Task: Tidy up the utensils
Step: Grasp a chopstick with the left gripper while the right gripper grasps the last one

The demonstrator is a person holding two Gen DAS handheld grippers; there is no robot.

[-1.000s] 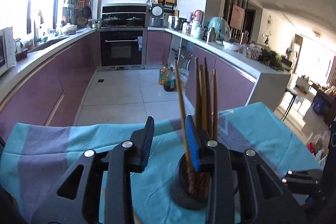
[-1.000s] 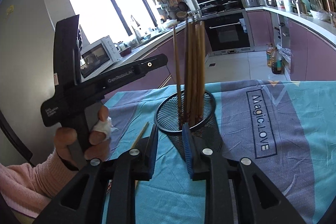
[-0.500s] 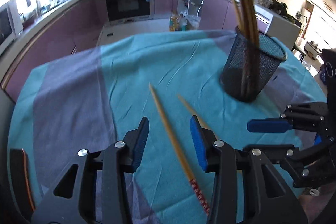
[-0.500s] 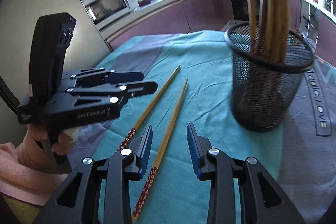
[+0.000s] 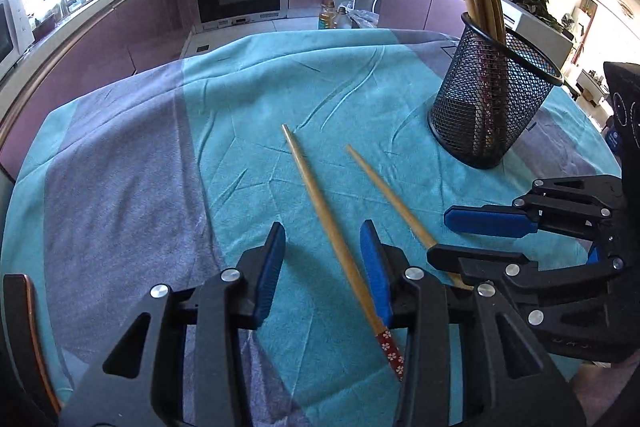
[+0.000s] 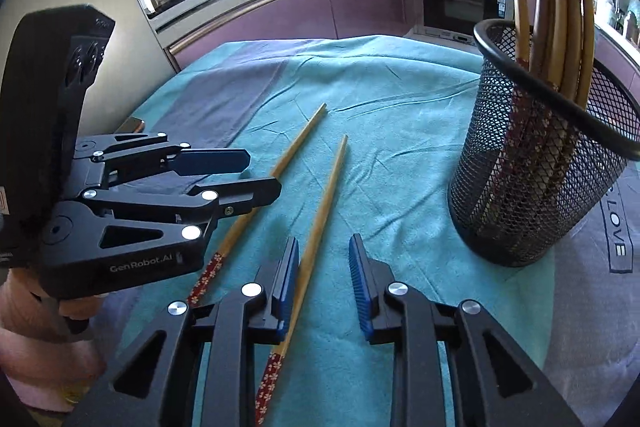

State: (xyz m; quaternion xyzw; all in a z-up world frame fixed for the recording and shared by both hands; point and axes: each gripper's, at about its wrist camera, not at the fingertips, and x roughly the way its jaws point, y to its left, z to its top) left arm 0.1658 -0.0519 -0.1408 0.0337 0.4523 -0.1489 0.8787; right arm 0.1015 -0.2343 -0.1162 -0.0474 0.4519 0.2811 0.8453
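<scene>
- I am holding my left gripper [image 5: 323, 267] tilted down over the teal cloth [image 5: 248, 99], its jaws apart with nothing pinched; neither blue pad is pressing on anything.
- The left chopstick [image 5: 320, 211] is lying between those jaws. Its long axis is running away from me, bare tip far and up-left, patterned red end near, just by my right-hand pad. It is sitting closer to that pad than to the other, so I am judging that a small sideways shift would centre it before I squeeze.
- The right chopstick [image 6: 320, 223] is lying on the cloth just beside the first, well apart at the near ends and nearer at the tips, also pointing away from me.
- My right gripper [image 6: 324, 267] is straddling that second stick, and its jaws are closing. The stick is running close along my left pad, though I cannot tell whether it is touching; the other pad is clearly standing off, so nothing is gripped yet.
- Each hand is nearest its own stick, so I am judging one pick per hand.
- The mesh holder [image 6: 532, 163] is standing upright farthest right, several chopsticks already leaning in it; my right hand is the nearer one to it.
</scene>
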